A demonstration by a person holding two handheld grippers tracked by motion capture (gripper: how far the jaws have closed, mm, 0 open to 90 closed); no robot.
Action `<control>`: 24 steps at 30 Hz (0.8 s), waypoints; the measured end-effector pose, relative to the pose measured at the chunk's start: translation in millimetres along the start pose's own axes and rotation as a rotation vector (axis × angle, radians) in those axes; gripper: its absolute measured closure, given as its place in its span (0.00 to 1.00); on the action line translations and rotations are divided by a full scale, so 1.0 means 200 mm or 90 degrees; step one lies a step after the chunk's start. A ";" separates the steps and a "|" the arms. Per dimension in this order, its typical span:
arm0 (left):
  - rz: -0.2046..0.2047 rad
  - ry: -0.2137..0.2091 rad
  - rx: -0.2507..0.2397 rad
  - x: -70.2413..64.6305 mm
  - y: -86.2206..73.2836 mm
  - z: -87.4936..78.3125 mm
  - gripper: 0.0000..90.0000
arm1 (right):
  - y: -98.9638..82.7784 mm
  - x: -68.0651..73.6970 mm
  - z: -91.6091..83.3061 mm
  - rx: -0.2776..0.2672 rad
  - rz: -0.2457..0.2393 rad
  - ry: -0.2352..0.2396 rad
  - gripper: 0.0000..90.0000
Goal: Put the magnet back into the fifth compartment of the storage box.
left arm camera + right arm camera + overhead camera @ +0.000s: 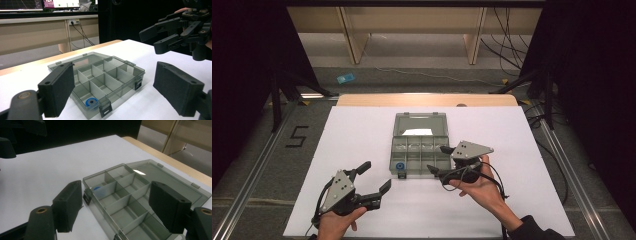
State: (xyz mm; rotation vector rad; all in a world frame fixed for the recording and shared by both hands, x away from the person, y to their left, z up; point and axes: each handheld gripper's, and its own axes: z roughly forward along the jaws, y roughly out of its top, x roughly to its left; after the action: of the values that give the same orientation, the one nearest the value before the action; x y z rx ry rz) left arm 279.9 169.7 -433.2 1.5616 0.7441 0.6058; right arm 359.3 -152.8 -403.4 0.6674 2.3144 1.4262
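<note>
We had both tongs wide and empty: right tongs point(438, 160) at the open organizer box point(419, 147), left tongs point(378, 176) back, keeping access clear.

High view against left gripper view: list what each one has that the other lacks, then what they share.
High view alone: a blue card on the floor, the number 5 taped on the floor, and the person's hands. Left gripper view alone: lit monitors and a wall socket. Shared: the open compartment box, its blue ring, both latches, and the open right gripper.
</note>
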 end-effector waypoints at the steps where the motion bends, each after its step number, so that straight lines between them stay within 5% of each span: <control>1: 0.000 0.000 0.000 0.00 0.00 0.00 0.18 | 0.00 0.00 0.00 -0.008 -0.006 -0.003 0.31; 24: 0.002 -0.001 0.003 0.00 0.00 0.00 0.18 | -0.07 -0.01 -0.09 -0.039 0.016 -0.012 0.29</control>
State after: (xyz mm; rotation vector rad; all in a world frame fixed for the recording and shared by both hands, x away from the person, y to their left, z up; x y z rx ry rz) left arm 280.0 169.4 -433.3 1.5684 0.7416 0.6053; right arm 348.0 -172.7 -408.2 0.6921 2.2459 1.4901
